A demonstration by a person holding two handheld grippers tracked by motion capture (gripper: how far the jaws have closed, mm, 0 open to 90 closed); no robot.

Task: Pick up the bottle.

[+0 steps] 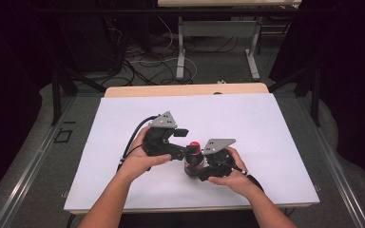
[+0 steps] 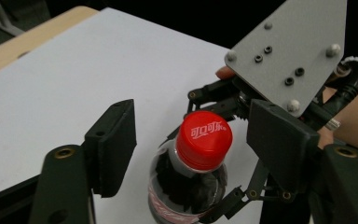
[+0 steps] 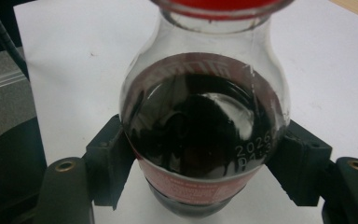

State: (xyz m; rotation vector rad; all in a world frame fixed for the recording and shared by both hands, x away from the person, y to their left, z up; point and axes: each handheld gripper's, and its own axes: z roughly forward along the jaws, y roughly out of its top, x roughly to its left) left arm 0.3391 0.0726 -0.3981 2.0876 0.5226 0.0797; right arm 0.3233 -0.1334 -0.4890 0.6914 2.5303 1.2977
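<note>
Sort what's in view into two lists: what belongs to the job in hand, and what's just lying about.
In the job:
- cola bottle
- red cap
- right tool, clamped on the bottle
- left tool, jaws either side of the cap

Lying about:
- white table sheet
- floor cables

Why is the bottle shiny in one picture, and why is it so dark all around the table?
Right gripper view: room light glints off the bottle, held very close. High view: light falls on the white table, the surroundings stay dark. Left gripper view: the red cap looks sharp.

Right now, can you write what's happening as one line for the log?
right gripper: shut on bottle | left gripper: open around red cap, not touching | bottle upright on table
</note>
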